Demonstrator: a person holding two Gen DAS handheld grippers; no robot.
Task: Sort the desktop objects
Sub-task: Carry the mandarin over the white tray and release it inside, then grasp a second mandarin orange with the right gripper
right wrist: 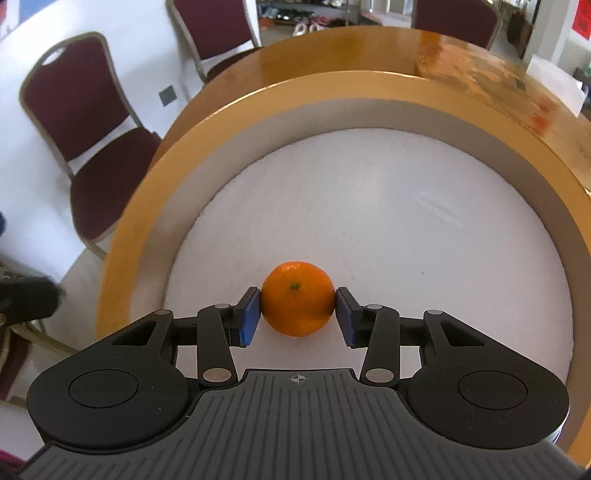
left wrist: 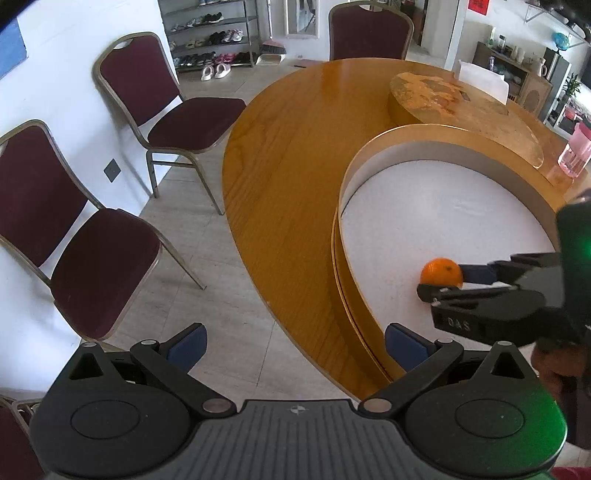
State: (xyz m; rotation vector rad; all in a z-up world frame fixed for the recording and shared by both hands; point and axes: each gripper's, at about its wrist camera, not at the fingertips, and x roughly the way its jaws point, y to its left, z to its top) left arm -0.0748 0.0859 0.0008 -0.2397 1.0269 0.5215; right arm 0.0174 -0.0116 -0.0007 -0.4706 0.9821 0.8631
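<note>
A small orange (right wrist: 297, 298) is clamped between the blue pads of my right gripper (right wrist: 298, 315), which is shut on it over the white floor of a round gold-rimmed tray (right wrist: 229, 110). In the left wrist view the same orange (left wrist: 441, 272) shows at the tip of the right gripper (left wrist: 448, 282), inside the tray (left wrist: 369, 155). My left gripper (left wrist: 293, 349) is open with nothing between its pads; it hangs over the table's near edge and the floor, left of the tray.
The tray sits on a round wooden table (left wrist: 288, 155) with a raised turntable (left wrist: 461, 103) behind it. A pink pitcher (left wrist: 576, 153) stands at the far right. Dark red chairs (left wrist: 74, 236) line the white wall on the left, one more at the back (left wrist: 369, 31).
</note>
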